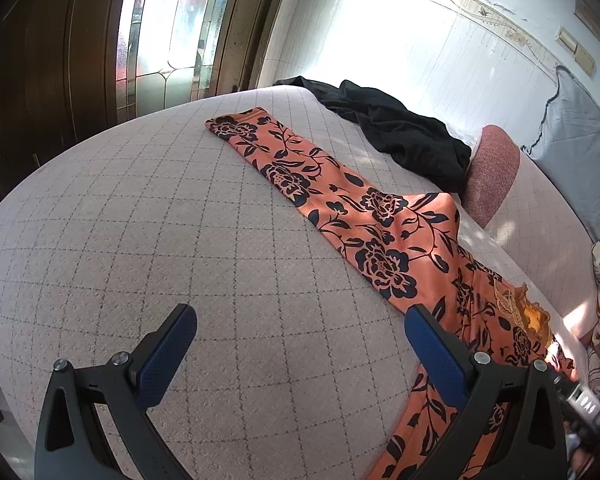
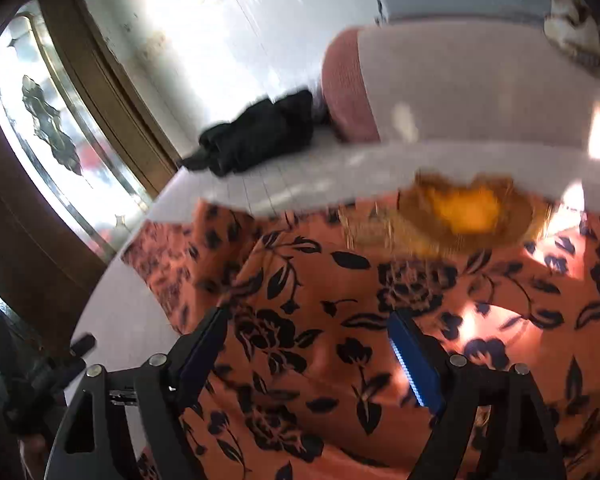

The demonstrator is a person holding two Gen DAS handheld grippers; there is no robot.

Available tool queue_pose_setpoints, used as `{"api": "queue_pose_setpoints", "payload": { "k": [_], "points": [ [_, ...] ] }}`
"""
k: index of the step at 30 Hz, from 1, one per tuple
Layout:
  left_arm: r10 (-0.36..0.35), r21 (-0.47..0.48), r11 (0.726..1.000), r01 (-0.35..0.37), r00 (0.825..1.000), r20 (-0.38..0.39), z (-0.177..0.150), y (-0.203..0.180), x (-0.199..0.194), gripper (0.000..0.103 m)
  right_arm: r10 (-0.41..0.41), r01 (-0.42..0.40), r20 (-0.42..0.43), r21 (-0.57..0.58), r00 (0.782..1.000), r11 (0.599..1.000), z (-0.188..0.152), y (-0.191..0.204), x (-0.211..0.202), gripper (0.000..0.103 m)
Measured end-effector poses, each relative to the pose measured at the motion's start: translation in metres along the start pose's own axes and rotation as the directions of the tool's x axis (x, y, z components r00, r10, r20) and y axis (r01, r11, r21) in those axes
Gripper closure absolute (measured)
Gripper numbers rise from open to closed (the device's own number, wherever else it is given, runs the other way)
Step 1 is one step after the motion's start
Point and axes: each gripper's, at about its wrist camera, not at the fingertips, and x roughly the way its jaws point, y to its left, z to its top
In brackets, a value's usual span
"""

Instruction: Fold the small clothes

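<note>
Evidently one floral garment (image 1: 380, 236), one black garment (image 1: 404, 136), seemingly both tongs spread

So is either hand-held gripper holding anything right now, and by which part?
Nothing is held. The left hand-held gripper is open above the bed cover; the right hand-held gripper is open over the orange floral garment.

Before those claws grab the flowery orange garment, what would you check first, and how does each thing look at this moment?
1. Left claw open: ok.
2. Right claw open, nothing held: ok.
3. Orange floral garment lying on the bed: ok, though one ridge is raised.
4. Black clothing apart from the garment: ok.
5. Right claw above the garment: ok; touching it, cannot tell.
6. Right wrist view sharp enough to aim: not ok, blurred.
</note>
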Motion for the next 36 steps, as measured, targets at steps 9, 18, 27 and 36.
{"api": "queue_pose_setpoints", "payload": {
  "k": [9, 18, 27, 36],
  "points": [
    [-0.071, 0.118, 0.991, 0.071, 0.997, 0.003, -0.005, -0.03, -0.014, 0.0, 0.003, -0.024, 0.118, 0.18, 0.993, 0.983, -0.025, -0.079, -0.101, 0.018],
    [-0.289, 0.296, 0.875, 0.384, 0.904, -0.316, -0.017, -0.179, 0.011, 0.001, 0.026, -0.098, 0.21, 0.34, 0.977, 0.935, -0.053, -0.156, -0.157, 0.018],
    [-0.015, 0.354, 0.914, 0.2, 0.887, -0.461, -0.049, -0.21, 0.099, 0.087, 0.052, -0.18, 0.293, 0.429, 0.955, 0.885, -0.067, -0.199, -0.169, 0.018],
    [-0.082, 0.285, 0.935, 0.211, 0.91, -0.407, -0.065, -0.18, 0.072, 0.098, -0.003, -0.149, 0.309, 0.467, 0.951, 0.871, -0.068, -0.21, -0.176, 0.018]
  ]
}}
